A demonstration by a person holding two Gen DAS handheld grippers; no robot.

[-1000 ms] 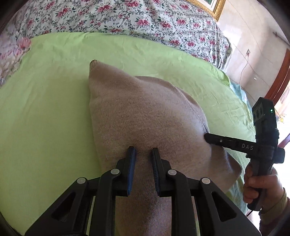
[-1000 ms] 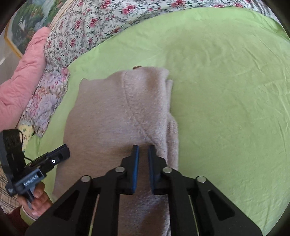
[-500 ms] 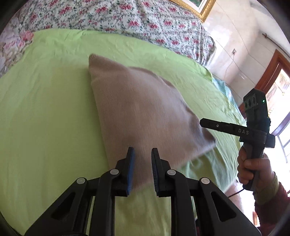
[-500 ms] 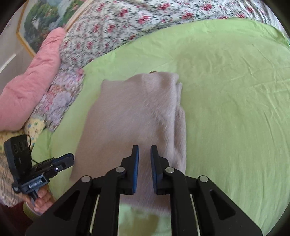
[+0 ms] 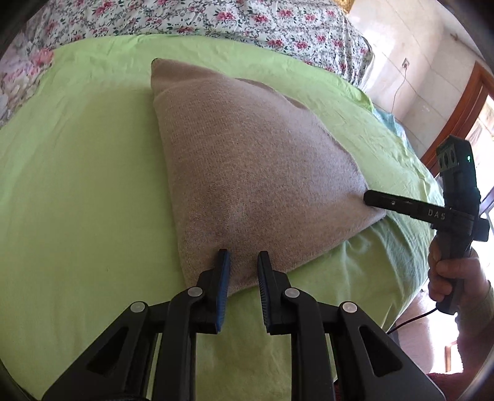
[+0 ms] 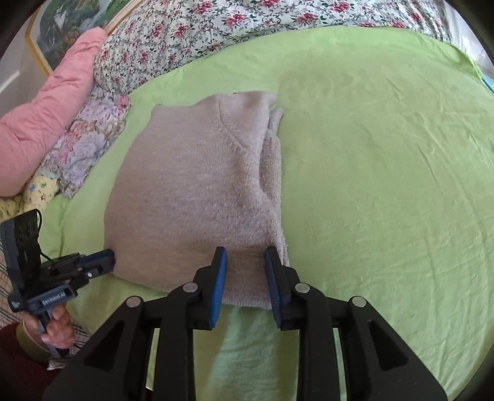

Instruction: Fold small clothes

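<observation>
Now, through the left wrist view, we set our left tool [image 5: 242, 262], parted and empty, over the near hem of the sweater [image 5: 256, 172] lying folded on the bed [image 5: 77, 185], while the right wrist view shows our right tool [image 6: 245, 262] likewise parted and empty at that hem, apparently ready to pinch.

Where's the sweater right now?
The folded beige sweater lies flat on the green sheet, centre-left in the right wrist view, its near edge at both grippers.

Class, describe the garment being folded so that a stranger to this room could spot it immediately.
Find the lime-green sheet covering the bed. On it lies a folded beige knit sweater. It is the only plain, fuzzy item, unlike the floral quilt and pink pillow.
</observation>
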